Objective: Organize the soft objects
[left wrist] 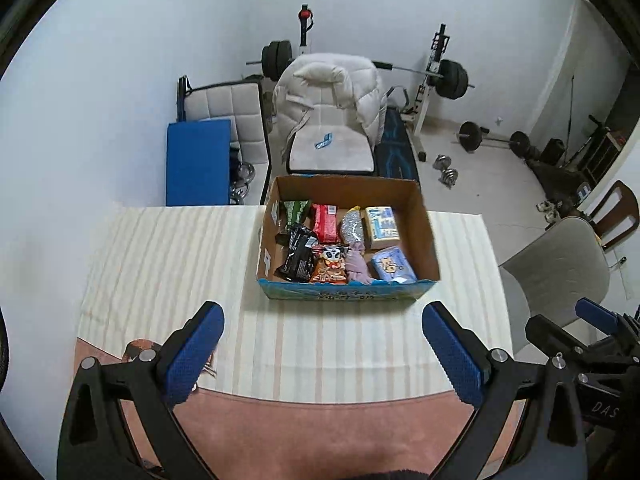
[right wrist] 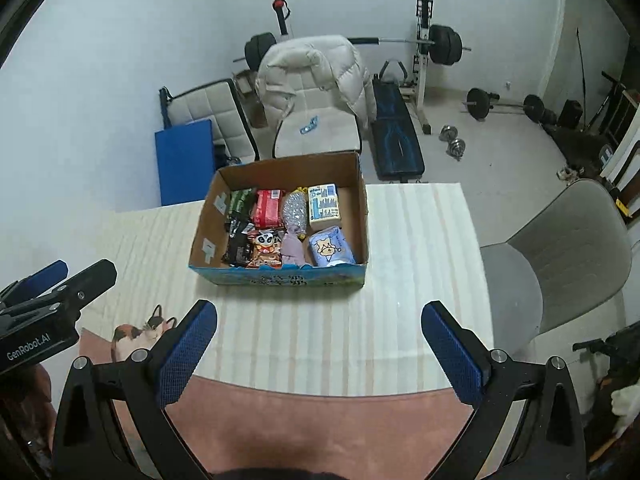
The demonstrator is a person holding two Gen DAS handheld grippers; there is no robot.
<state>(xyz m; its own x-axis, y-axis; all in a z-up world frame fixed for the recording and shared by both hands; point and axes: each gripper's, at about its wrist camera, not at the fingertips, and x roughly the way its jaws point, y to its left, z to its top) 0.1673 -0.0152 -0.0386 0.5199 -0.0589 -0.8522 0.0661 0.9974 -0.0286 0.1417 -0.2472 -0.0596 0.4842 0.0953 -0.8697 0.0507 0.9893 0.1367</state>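
cardboard box [left wrist: 426, 224] open-topped, packed | striped cloth [left wrist: 168, 264] bare on both sides | grey chair [right wrist: 560, 248] right

Ahead of your left gripper [left wrist: 322, 354], with its blue textured pads, the counter [left wrist: 168, 264] wears cream and pale pink stripes. The cardboard box [left wrist: 424, 236] is brown with a blue printed front; inside you see a red packet [left wrist: 326, 222], a black packet [left wrist: 298, 254] and a lilac cloth [left wrist: 356, 266].

I'm looking at a home room doubling as a gym. Behind the cream striped-cloth desk [left wrist: 168, 264] there's a black-plate barbell on a white rack [left wrist: 450, 78], a black-and-blue padded weight bench [right wrist: 394, 136], chrome dumbbells [left wrist: 448, 170] on the pale tile floor, plus a cream puffer jacket [left wrist: 332, 88] draped over a chair and a grey dining chair [right wrist: 560, 256].
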